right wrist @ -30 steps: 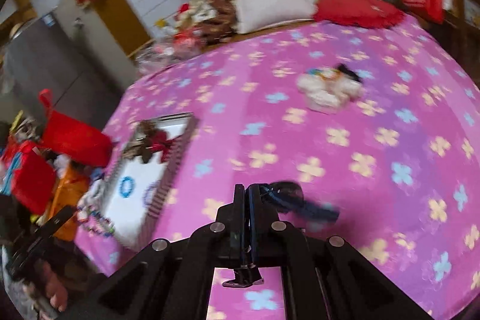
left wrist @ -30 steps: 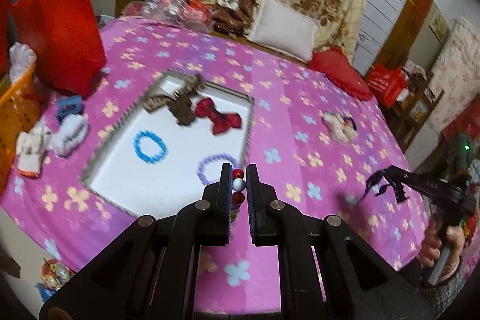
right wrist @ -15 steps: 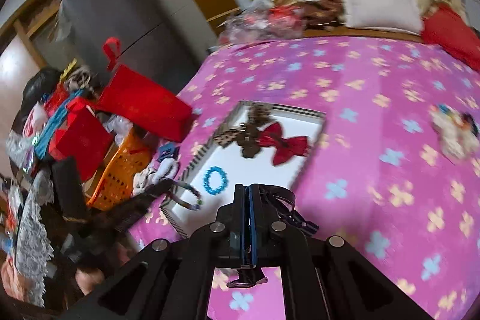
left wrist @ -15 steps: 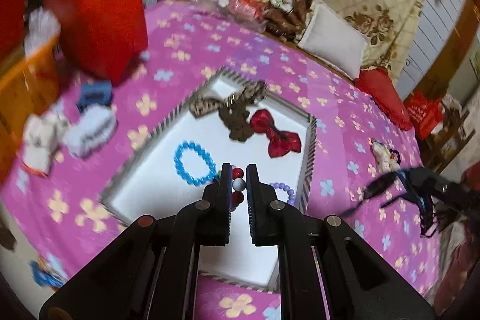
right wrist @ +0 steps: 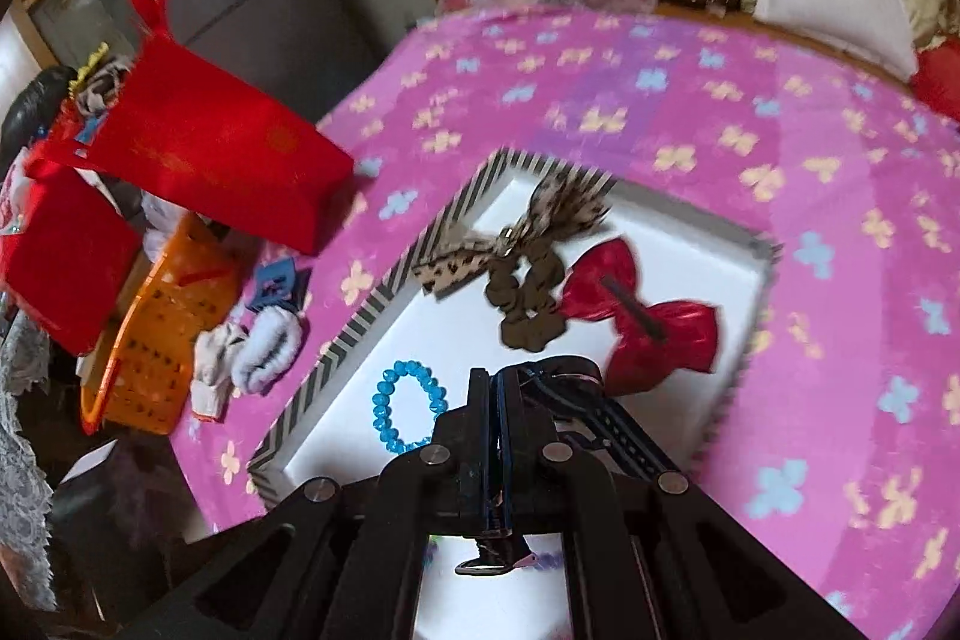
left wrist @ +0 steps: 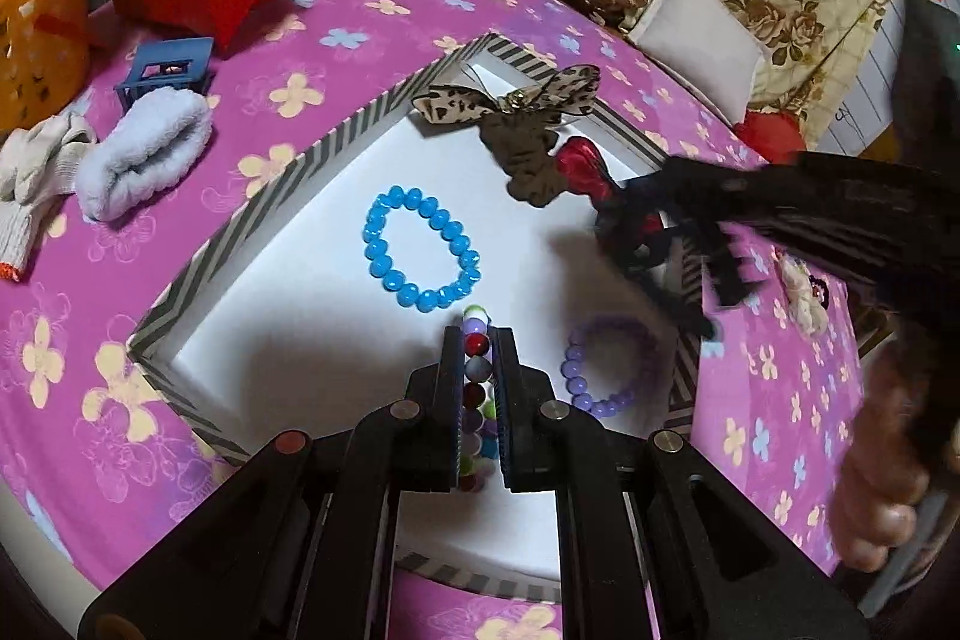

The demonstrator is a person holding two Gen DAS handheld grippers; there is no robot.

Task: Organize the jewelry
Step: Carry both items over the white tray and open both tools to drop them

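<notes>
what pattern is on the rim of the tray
Black-and-white diagonal stripes on the tray rim, clearest in the left wrist view.

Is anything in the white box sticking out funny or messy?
Yes. The leopard bow is not lying flat inside the striped tray: its wings drape over the far rim. The blue bracelet and purple bracelet lie flat.

Red bow [left wrist: 591, 172] half hidden behind blurred right gripper [left wrist: 666, 244] (dark item indistinct)

Both the left gripper [left wrist: 478, 340] and right gripper [right wrist: 497, 388] have their jaws clamped, angled downward.
</notes>
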